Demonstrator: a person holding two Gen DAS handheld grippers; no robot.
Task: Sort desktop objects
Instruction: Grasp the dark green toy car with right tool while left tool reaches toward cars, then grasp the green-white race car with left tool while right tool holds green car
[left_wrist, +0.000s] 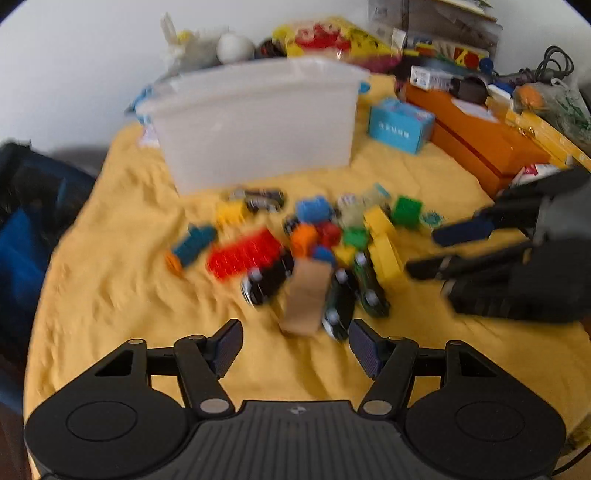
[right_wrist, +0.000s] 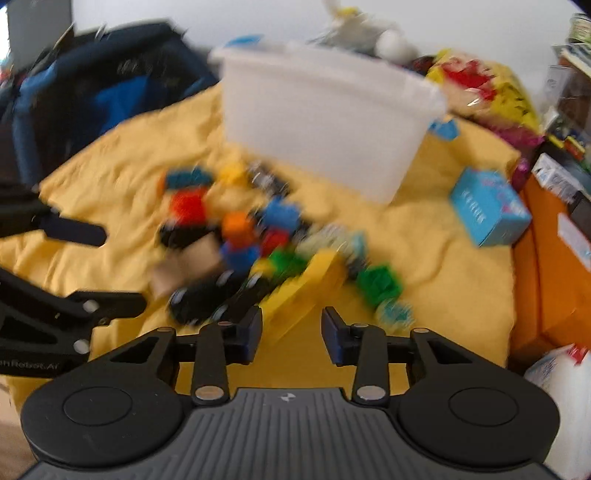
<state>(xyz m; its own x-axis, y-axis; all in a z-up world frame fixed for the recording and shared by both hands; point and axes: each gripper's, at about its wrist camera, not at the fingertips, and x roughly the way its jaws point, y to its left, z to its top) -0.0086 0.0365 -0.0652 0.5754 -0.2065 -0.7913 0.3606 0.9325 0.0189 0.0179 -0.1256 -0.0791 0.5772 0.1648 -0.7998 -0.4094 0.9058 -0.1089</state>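
A blurred pile of toy bricks and toy cars lies on a yellow cloth: a red brick, a tan block, black toy cars and a yellow piece. Behind them stands a translucent white bin. My left gripper is open and empty, with the tan block just ahead of its fingers. My right gripper is open too. The yellow piece lies just in front of its jaws, its near corner by the left finger. Each gripper shows in the other view: right, left.
A light blue carton and orange boxes line the right side, with clutter and cables behind them. A dark blue bag sits off the cloth's left edge. Soft toys and a yellow packet lie behind the bin.
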